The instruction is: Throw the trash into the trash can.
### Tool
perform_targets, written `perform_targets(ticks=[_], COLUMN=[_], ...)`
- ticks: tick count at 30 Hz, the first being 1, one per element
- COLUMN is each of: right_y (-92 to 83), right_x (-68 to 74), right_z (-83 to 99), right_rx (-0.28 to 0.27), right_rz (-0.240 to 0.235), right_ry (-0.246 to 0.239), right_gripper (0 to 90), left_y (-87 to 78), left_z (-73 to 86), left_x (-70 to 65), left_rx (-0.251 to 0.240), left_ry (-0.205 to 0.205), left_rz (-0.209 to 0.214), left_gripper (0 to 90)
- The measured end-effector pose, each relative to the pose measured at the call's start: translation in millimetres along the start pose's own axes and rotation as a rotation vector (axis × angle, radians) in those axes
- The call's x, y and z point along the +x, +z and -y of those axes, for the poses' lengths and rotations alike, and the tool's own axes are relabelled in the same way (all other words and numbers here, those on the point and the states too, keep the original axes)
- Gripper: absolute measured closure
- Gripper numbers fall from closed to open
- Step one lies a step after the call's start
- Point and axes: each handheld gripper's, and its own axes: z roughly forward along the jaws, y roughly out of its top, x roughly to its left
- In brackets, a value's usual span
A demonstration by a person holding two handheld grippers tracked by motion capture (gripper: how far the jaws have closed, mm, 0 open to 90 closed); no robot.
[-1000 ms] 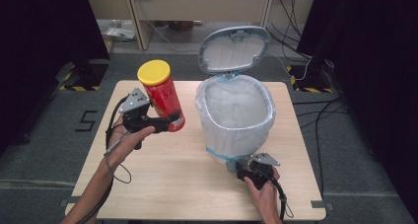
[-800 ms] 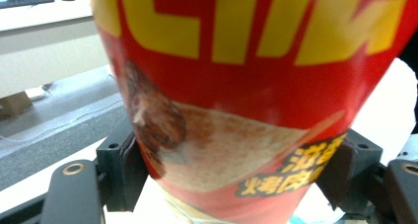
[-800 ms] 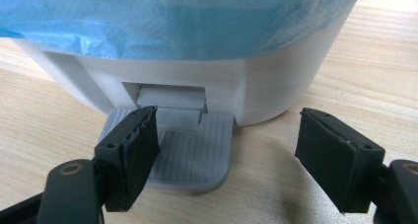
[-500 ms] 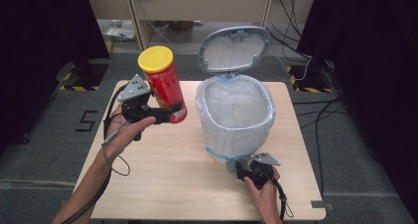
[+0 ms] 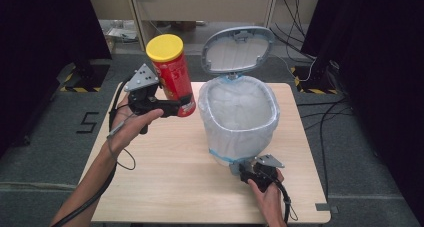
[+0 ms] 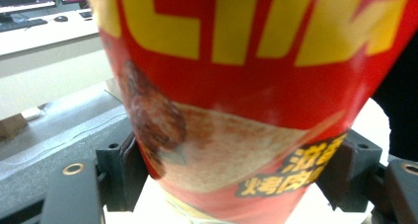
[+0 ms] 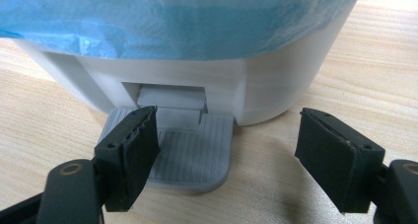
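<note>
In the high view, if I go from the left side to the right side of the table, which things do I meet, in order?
Left gripper → red can with a yellow lid, shut in that gripper → white bin lined with a bag, its lid standing open. The right gripper sits below the bin's front, so I leave it out of the order.

Can [image 5: 173,77]: red body, yellow lid, large yellow lettering, a brown-and-tan food picture, and yellow characters on a black band. Bin [image 5: 240,118]: white body, open grey lid [image 5: 239,49], translucent liner with a pale blue band, and a grey ribbed pedal [image 7: 190,152]. Table [image 5: 175,187]: light wood grain; both grippers, left [image 5: 172,107] and right [image 5: 240,166], black with grey plates.
</note>
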Motion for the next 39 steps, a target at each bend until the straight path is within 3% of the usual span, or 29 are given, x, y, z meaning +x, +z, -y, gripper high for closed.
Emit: perform_targets(ticks=[13,25,30,39], right_y=[-0.1,-0.4,-0.4,-0.3], right_x=[0.3,0.9,0.5,0.2], right_z=[0.1,0.2,0.1,0.0], right_rx=[-0.001,-0.001,0.001,0.001], right_rz=[0.003,0.006,0.004,0.002], right_ry=[-0.002,0.001,0.0,-0.002], right_gripper=[24.4,24.4,24.3,24.3], left_y=[13.7,28.4,41.0,62.6], left_z=[-15.3,-29.8,-34.8,-35.4], left_x=[-6.0,-26.4,-38.1,-51.3], left_rx=[0.004,-0.024,-0.012,0.008], left_ry=[0.012,0.028,0.048,0.04], left_rz=[0.012,0.062,0.077,0.107], left_gripper=[24.3,24.3,24.2,24.2])
